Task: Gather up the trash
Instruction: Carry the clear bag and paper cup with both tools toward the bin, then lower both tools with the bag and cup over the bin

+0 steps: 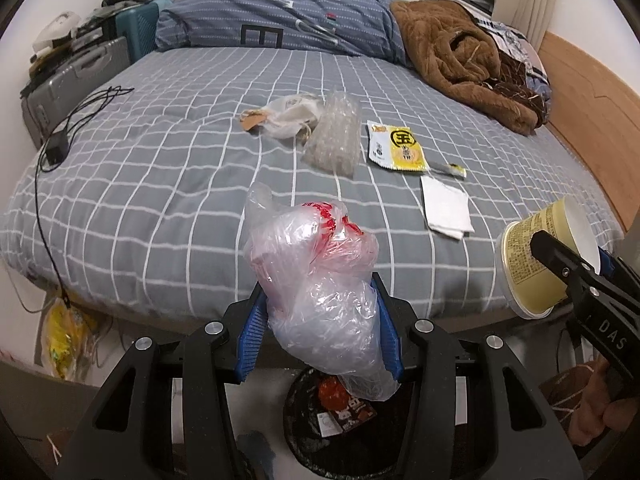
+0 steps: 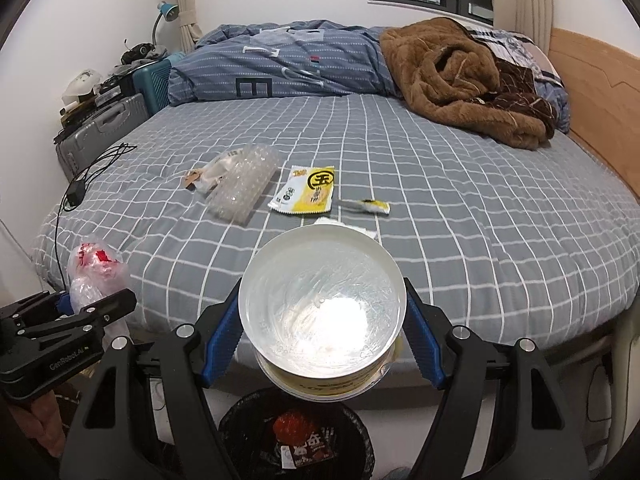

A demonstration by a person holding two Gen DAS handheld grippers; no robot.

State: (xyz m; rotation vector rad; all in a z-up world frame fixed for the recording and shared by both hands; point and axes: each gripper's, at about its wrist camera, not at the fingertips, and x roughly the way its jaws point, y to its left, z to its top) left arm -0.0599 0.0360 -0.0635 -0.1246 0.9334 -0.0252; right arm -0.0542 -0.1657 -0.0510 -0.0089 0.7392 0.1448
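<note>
My left gripper is shut on a crumpled clear plastic bag with red print, held above a black-lined trash bin on the floor. My right gripper is shut on an empty yellow-and-white noodle cup, its open mouth facing the camera, also above the bin. On the grey checked bed lie a bubble-wrap sheet, a white crumpled wrapper with a brown tag, a yellow snack packet, a small yellow sachet and a white napkin.
A brown fleece blanket and a blue duvet lie at the far side of the bed. A black charger with cable rests at the left bed edge. Suitcases stand by the wall. A yellow bag sits on the floor.
</note>
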